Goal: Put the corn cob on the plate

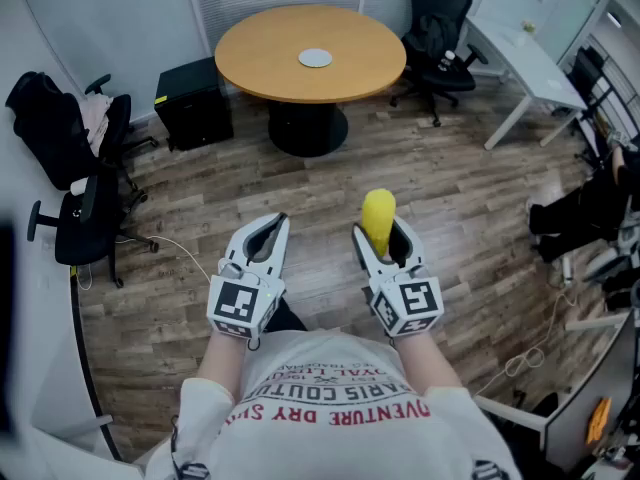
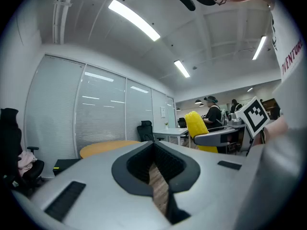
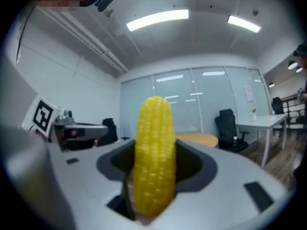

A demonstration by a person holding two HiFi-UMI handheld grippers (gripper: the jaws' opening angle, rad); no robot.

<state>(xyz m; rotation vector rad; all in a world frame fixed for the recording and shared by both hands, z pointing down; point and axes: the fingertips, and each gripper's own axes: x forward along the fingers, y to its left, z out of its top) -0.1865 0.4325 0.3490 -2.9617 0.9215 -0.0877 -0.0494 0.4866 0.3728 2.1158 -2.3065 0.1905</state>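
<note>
1. right tongs (image 1: 383, 234) spread wide, clamped on upright yellow corn cob (image 1: 378, 216), above the floor.
2. left tongs (image 1: 272, 224) closed, empty.
3. cob well apart from small white round plate (image 1: 315, 58) on round wooden bench (image 1: 260, 53).

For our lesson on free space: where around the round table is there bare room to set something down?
The table is bare all round the central plate, out to its rim. Wood floor between table and corn open. Crowded: office chairs at the table's right, black box and chair at its left.
</note>
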